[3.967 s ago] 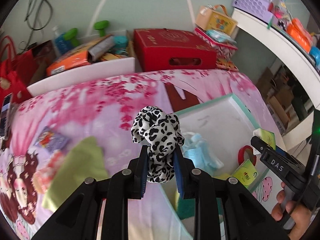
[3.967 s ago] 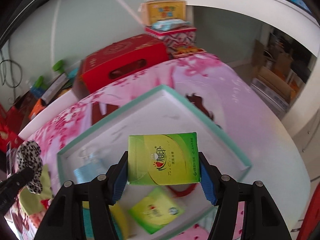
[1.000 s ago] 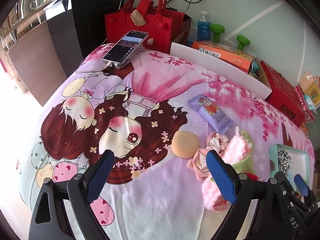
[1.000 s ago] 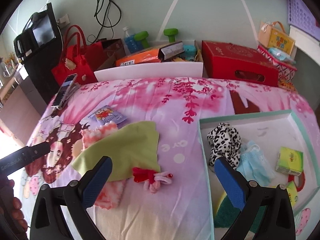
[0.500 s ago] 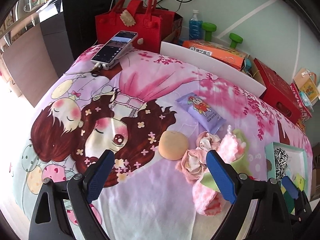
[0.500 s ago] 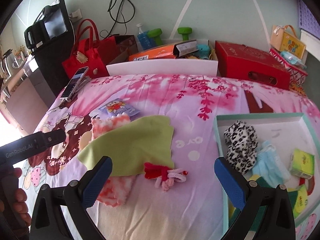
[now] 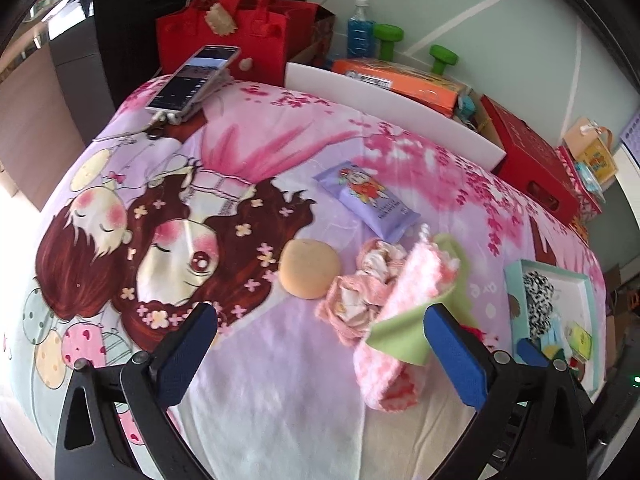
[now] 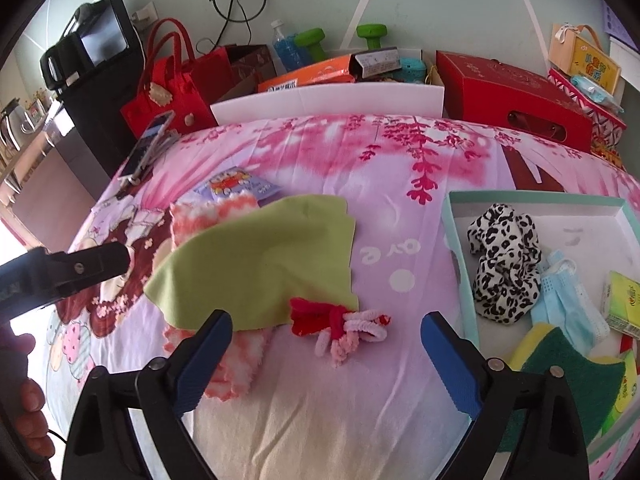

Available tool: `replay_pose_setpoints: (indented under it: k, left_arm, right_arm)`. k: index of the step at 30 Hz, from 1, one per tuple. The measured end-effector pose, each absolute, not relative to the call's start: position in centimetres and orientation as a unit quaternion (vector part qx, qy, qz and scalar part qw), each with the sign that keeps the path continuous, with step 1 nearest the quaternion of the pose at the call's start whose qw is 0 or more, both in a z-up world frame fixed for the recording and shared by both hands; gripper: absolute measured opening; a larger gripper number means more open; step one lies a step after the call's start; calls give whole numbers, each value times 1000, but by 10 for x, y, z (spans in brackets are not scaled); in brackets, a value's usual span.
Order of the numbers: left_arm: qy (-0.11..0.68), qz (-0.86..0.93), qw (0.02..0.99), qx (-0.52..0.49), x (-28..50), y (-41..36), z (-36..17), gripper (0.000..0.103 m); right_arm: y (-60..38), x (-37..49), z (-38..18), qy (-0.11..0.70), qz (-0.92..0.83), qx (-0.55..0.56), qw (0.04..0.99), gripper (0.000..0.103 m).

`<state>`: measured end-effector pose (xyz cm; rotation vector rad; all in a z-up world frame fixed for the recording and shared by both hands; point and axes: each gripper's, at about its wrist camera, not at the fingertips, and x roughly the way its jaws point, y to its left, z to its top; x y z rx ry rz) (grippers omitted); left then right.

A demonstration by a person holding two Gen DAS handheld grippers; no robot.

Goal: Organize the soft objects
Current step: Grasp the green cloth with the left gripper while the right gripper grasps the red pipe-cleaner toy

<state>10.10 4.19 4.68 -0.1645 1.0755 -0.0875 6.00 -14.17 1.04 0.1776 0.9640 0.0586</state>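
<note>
My left gripper [image 7: 320, 344] hangs over the bedsheet with its jaws opening wide and nothing between them. Beyond it lie an orange round sponge [image 7: 310, 268], a crumpled pink fuzzy cloth [image 7: 360, 300] and a pink-white fluffy cloth [image 7: 404, 312] under a green cloth [image 7: 400, 340]. My right gripper [image 8: 326, 354] is closing slightly, its pads touching nothing. A red and pink chenille bundle [image 8: 336, 324] lies just past its tips beside the green cloth [image 8: 260, 272]. The teal-rimmed tray [image 8: 452, 216] holds a leopard scrunchie [image 8: 504, 256], a blue mask [image 8: 564, 304], a green tissue pack [image 8: 624, 304] and a green sponge [image 8: 560, 380].
A purple tissue pack [image 7: 368, 200] lies mid-bed and a phone [image 7: 192, 80] rests at the far left corner. Behind the bed stand a red bag [image 8: 172, 92], a white board [image 8: 328, 100], an orange box [image 8: 308, 76] and a red box [image 8: 512, 96]. A hand [image 8: 32, 400] holds the left gripper.
Four seconds ago I held the scrunchie and the tissue pack; both now lie in the tray. Over the last second the right gripper sank toward the chenille bundle and the left jaws widened.
</note>
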Motion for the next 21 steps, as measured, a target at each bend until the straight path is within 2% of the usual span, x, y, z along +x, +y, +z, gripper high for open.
replay_pose_setpoints:
  k: [3, 10, 12, 14, 18, 20, 21]
  left_arm:
    - [514, -59, 852, -75, 101, 35, 46, 103]
    - [528, -82, 843, -61, 104, 19, 37, 101]
    - [529, -89, 842, -57, 105, 14, 35, 94]
    - [533, -98, 838, -57, 106, 11, 33, 77]
    - [538, -112, 834, -53, 105, 4, 32, 60]
    - [535, -117, 835, -51, 104, 3, 34, 47]
    - [533, -120, 836, -50, 103, 2, 36, 45]
  right_arm:
    - [-141, 62, 4, 473, 25, 82, 877, 91]
    - [-147, 65, -7, 490, 13, 89, 867, 88]
    - [-149, 65, -9, 493, 10, 92, 865, 87]
    - [-150, 66, -11, 496, 7, 93, 863, 85]
    - [-151, 67, -13, 497, 4, 92, 863, 81]
    - [-151, 67, -13, 497, 5, 93, 863, 79]
    - [-151, 67, -13, 497, 5, 92, 863, 75]
